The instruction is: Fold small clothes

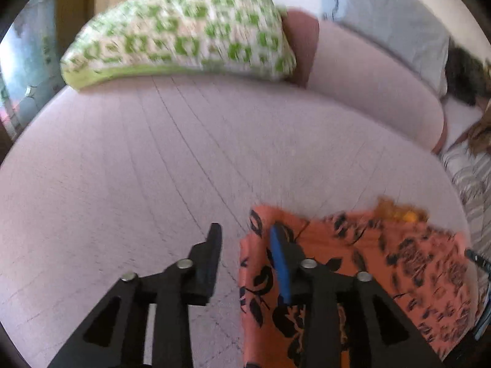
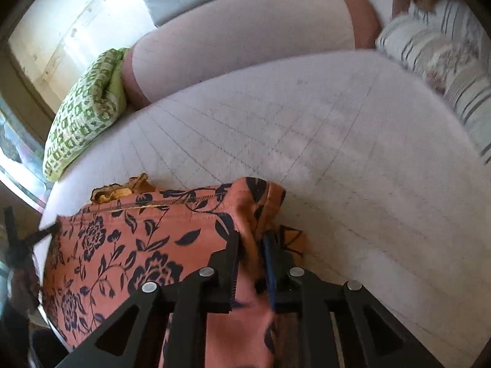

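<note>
Orange cotton garment with black floral print (image 2: 129, 245) on the pale pink bed (image 1: 153, 168): right tool (image 2: 250, 245) clamps its edge; left tool (image 1: 245, 239), jaws parted, holds nothing beside it.

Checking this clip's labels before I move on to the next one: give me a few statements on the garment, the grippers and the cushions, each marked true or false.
1. The orange cloth garment with a dark floral print lies on the pale pink couch seat. True.
2. The right gripper has a bunched fold of the garment between its fingers. True.
3. The left gripper is clamped on the garment. False: its jaws stand apart, with bare seat between them; one finger lies over the garment's edge.
4. The green-and-white patterned cushion sits on top of the garment. False: it rests at the far side of the seat, apart from it.
5. A striped cushion is in view. True.
</note>
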